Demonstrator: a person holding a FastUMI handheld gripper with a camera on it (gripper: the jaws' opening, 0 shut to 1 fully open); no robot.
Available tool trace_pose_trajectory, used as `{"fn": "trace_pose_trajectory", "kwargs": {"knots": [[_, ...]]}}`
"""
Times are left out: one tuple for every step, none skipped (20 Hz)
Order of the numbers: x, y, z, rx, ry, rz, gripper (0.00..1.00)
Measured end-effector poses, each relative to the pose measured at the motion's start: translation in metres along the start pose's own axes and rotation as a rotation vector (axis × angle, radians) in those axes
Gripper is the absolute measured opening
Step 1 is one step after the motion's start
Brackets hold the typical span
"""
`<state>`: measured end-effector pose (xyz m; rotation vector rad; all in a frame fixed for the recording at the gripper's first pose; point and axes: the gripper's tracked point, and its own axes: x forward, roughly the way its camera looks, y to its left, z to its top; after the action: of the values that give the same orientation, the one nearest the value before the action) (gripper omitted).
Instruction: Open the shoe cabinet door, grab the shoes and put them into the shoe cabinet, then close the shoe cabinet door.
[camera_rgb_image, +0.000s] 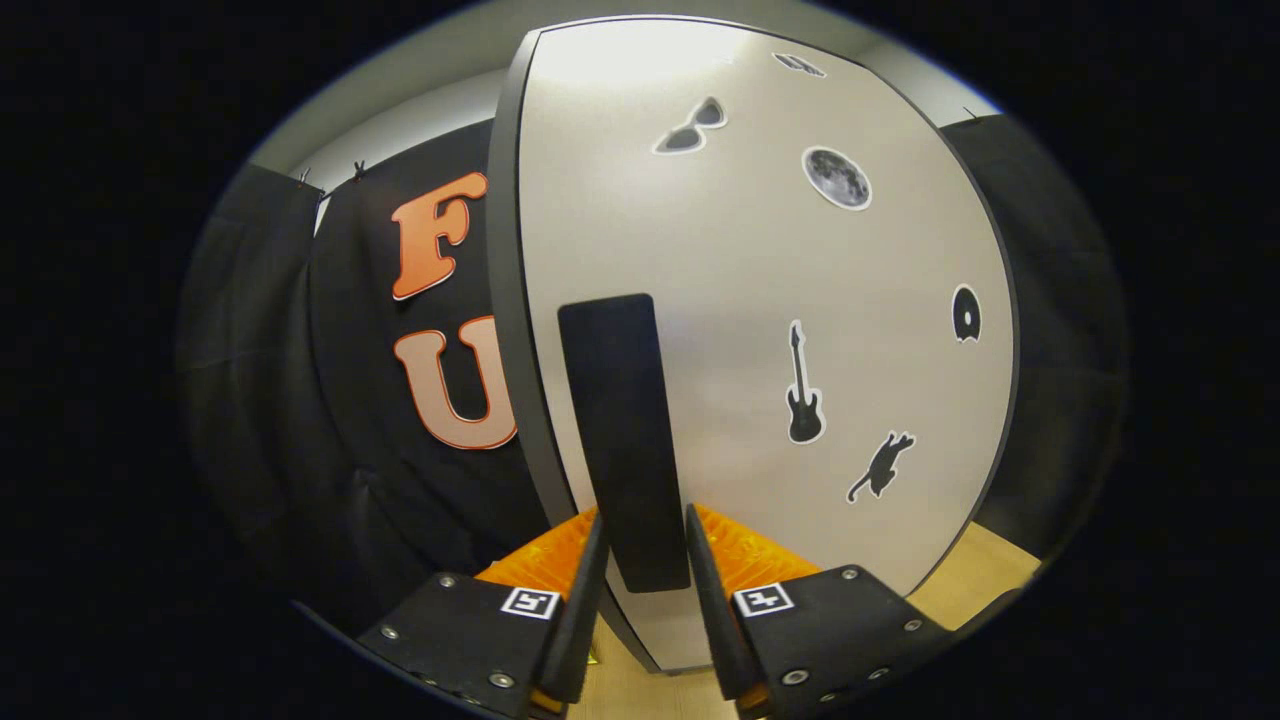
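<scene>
Nearest the camera, the gripper (645, 545) is raised in front of the shoe cabinet door (760, 320). Its jaws stand on either side of the lower end of the door's handle (625, 440), a dark vertical bar mounted near the door's left edge. The fingers (585, 600) sit close against the bar's sides, but contact on both sides cannot be confirmed, so whether the jaws are gripping the bar or merely bracketing it cannot be told.

Each gripper body carries a small square marker (530, 602) on its upper face, just behind the finger.

Door surface: pale, smooth, with a dark edge band. Five stickers are clearly readable on it:
- sunglasses sticker (692, 126), upper area, right of the handle line;
- moon sticker (836, 178), just right of and below the sunglasses;
- guitar sticker (803, 385), mid-height, right of the handle;
- cat sticker (880, 466), below and right of the guitar;
- a rounded dark sticker (966, 313) near the door's right edge.

One further sticker (798, 65) near the top is too distorted to identify.

A light wooden floor (985, 565) is visible below the door's lower right corner and beneath the jaws. Black cloth (330, 420) forms the booth wall to the left of the door.
</scene>
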<state>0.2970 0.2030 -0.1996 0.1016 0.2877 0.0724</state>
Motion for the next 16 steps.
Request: {"fn": "trace_pose_trajectory", "kwargs": {"knots": [[-0.004,0.0,-0.003,-0.035,0.002,0.004,0.41],[-0.005,-0.001,0.001,-0.08,-0.026,0.003,0.38],[-0.006,-0.001,0.001,-0.109,-0.037,0.001,0.33],[-0.009,0.0,0.001,-0.11,-0.045,0.0,0.3],[-0.01,0.0,0.0,-0.101,-0.039,0.004,0.26],[-0.012,-0.001,0.0,-0.108,-0.035,0.017,0.24],[-0.015,-0.001,0.0,-0.116,-0.028,0.035,0.21],[-0.019,-0.001,0.0,-0.12,-0.02,0.055,0.2],[-0.027,0.0,0.001,-0.12,-0.012,0.076,0.2],[-0.036,0.002,0.003,-0.119,-0.004,0.098,0.2],[-0.046,0.003,0.005,-0.117,0.004,0.118,0.2],[-0.046,-0.001,0.003,-0.11,0.009,0.134,0.2],[-0.051,-0.002,0.003,-0.11,0.011,0.146,0.2],[-0.057,-0.005,0.004,-0.12,0.011,0.154,0.2],[-0.063,-0.007,0.005,-0.13,0.008,0.156,0.2],[-0.07,-0.011,0.005,-0.135,0.003,0.155,0.2]]}}
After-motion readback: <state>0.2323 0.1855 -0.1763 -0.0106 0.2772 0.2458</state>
